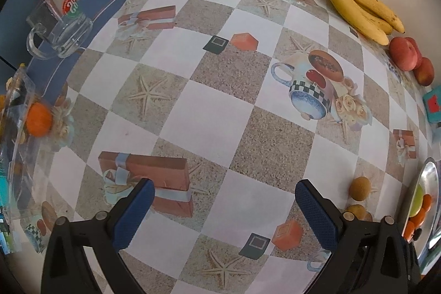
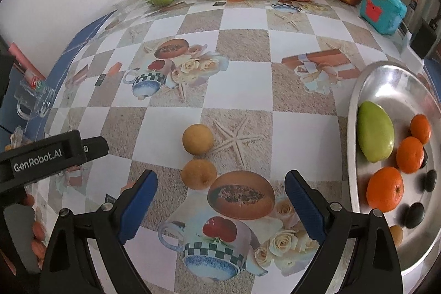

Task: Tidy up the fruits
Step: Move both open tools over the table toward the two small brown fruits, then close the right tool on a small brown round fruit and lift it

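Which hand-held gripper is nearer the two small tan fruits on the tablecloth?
Right. The right hand-held gripper hovers open just before the tan fruits; the left hand-held gripper, also open, has them off to its right.

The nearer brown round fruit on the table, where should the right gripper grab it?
Grip the nearer brown fruit across its widest middle, coming down from above with the open right gripper. It is round and almost touches the farther brown fruit, so close from left and right.
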`<state>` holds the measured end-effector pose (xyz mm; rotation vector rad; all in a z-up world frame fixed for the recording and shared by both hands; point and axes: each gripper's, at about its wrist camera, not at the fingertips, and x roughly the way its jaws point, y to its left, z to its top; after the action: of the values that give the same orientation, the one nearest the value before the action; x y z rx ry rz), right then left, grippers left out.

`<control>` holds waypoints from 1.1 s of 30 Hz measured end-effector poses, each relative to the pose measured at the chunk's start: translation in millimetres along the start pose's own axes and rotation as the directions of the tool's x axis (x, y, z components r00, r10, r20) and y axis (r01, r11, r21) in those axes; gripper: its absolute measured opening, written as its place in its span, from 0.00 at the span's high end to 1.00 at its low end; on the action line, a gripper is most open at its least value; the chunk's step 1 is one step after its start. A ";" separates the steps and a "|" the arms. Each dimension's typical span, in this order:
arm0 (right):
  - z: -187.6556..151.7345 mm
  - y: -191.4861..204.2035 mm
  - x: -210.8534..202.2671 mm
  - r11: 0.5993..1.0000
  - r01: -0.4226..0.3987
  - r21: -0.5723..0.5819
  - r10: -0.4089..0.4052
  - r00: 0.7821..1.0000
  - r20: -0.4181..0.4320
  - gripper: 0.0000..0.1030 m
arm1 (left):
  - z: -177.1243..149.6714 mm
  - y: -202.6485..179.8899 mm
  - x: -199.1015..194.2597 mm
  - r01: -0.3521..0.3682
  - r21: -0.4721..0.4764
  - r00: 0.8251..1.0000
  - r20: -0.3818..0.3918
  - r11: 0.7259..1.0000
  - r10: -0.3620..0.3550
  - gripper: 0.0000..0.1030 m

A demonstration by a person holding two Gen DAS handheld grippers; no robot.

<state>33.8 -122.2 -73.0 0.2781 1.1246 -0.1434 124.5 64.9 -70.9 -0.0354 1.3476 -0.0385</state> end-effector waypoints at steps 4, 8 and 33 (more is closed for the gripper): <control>-0.2 -0.4 1.8 1.000 -0.002 -0.004 0.002 1.000 0.000 0.24 | 0.0 -6.1 -1.0 0.003 0.007 1.000 0.002 1.000 -0.003 0.00; 1.0 -0.7 -1.4 1.000 -0.009 -0.006 0.009 1.000 0.019 0.32 | -1.9 -9.4 -1.9 0.007 0.010 1.000 0.006 1.000 -0.007 0.00; 3.0 2.1 -9.1 0.996 -0.086 -0.023 0.086 0.996 0.031 0.73 | -5.0 -26.3 -5.4 0.061 -0.003 0.998 0.018 0.998 -0.061 0.00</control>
<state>33.0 -121.3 -63.3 0.3031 1.0802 -0.0587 118.3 38.9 -65.5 -0.0803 1.3283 -0.0871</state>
